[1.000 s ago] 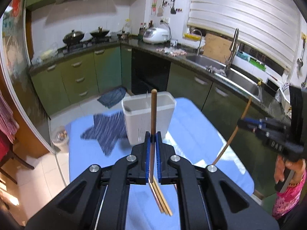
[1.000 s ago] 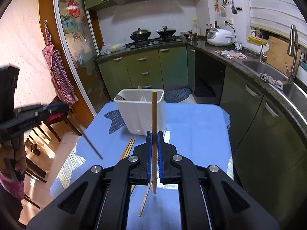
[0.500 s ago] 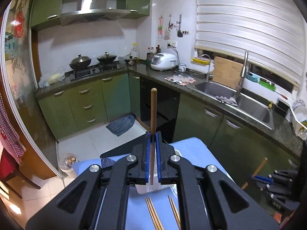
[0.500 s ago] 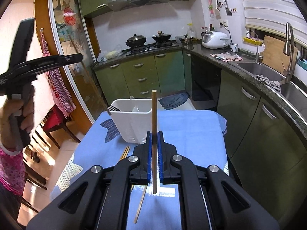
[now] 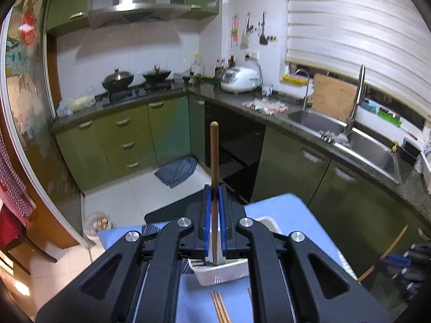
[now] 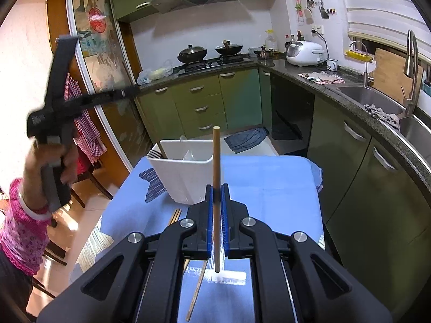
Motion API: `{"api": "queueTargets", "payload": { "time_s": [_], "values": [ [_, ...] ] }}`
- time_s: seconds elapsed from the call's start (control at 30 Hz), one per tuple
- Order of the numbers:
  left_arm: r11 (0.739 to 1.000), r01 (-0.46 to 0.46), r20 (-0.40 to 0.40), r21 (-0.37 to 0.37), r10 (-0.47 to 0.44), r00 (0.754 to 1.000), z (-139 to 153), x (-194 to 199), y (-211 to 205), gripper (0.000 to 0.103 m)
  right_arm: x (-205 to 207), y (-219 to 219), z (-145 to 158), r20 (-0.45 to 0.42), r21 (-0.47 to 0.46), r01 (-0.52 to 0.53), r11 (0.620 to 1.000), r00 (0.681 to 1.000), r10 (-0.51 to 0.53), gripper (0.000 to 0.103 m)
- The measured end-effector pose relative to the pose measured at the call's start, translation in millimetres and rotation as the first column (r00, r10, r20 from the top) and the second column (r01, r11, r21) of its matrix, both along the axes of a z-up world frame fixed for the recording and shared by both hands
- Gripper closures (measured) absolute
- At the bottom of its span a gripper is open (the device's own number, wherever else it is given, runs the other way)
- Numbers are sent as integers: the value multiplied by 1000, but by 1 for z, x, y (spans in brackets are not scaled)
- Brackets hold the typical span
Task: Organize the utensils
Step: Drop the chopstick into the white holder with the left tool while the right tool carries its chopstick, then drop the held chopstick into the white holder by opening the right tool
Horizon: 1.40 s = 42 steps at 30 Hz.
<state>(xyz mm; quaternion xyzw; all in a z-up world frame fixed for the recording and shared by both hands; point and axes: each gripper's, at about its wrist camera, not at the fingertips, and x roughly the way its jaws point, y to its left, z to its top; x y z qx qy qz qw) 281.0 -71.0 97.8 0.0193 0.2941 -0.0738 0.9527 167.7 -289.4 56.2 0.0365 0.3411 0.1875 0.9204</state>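
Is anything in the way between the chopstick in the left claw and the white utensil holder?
Nothing visible does. The left claw grips its chopstick upright, its lower end just above the open top of the white utensil holder. The right claw, with its own chopstick, is off to the side.

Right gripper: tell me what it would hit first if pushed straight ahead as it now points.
Probably the white plastic utensil holder on the blue tablecloth, just ahead and slightly left of the right gripper, which is shut on a wooden chopstick. Depth is uncertain.
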Motion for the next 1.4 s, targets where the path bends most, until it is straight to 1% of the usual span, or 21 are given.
{"api": "queueTargets", "payload": {
  "time_s": [0.07,0.13,0.17,0.23,0.33,0.37,0.43,0.53,0.6,0.67,0.73,0.8,0.9,0.97,1.03,1.07,1.17,1.27,1.3,1.37,1.4],
  "values": [
    [1000,5,-31,8,-5,1000,-13,3,3,94,8,3,6,-2,4,-4,1000,1000,4,97],
    [1000,11,-56,12,-10,998,-23,4,5,83,16,5,14,5,10,-4,1000,1000,4,97],
    [1000,13,-63,11,-12,998,-26,4,6,81,20,6,19,11,14,-2,1000,1000,2,97],
    [1000,15,-67,9,-14,998,-29,-1,10,80,29,8,34,39,36,3,999,999,-5,97],
    [1000,25,-62,0,-25,998,-25,-14,18,80,39,11,59,95,78,1,997,995,-9,97],
    [1000,28,-52,-9,-29,998,-22,-20,21,80,44,13,70,131,96,13,995,991,-26,97],
    [999,33,-35,-14,-33,999,-18,-32,26,79,55,15,86,168,121,39,992,984,-59,97],
    [999,40,-26,-15,-41,999,-14,-49,32,75,78,17,100,181,153,77,985,978,-104,97],
    [999,46,-29,-18,-47,998,-15,-60,35,75,96,21,105,193,169,107,980,971,-139,97],
    [999,52,-32,-4,-52,998,-17,-68,35,75,114,26,102,182,170,128,977,970,-159,97],
    [998,56,-37,5,-55,998,-20,-75,37,75,133,34,92,145,157,129,979,978,-152,97],
    [998,62,-50,-1,-62,997,-22,-80,39,75,147,45,74,111,137,121,983,984,-137,97],
    [998,62,-57,-7,-62,996,-24,-84,40,75,156,58,49,73,101,101,990,991,-108,96],
    [998,65,-69,-12,-65,996,-27,-86,40,73,157,63,35,49,84,85,993,995,-90,95],
    [998,58,-79,-16,-59,995,-32,-90,41,69,155,68,28,33,74,64,995,997,-67,90],
    [998,60,-87,-15,-61,994,-35,-92,41,69,152,69,26,36,69,59,996,997,-61,87],
    [998,63,-124,-16,-64,990,-46,-96,39,69,140,70,31,57,56,49,997,997,-52,86],
    [997,72,-160,-39,-78,984,-61,-102,38,69,117,62,38,78,60,37,997,996,-42,86],
    [997,70,-171,-45,-77,982,-68,-103,38,69,108,59,38,79,57,37,998,996,-41,86],
    [996,63,-210,-55,-73,975,-88,-106,38,69,89,51,32,66,50,30,998,997,-33,81],
    [996,53,-248,-65,-68,966,-103,-105,38,69,81,49,27,57,44,28,999,998,-30,77]
  ]
}}
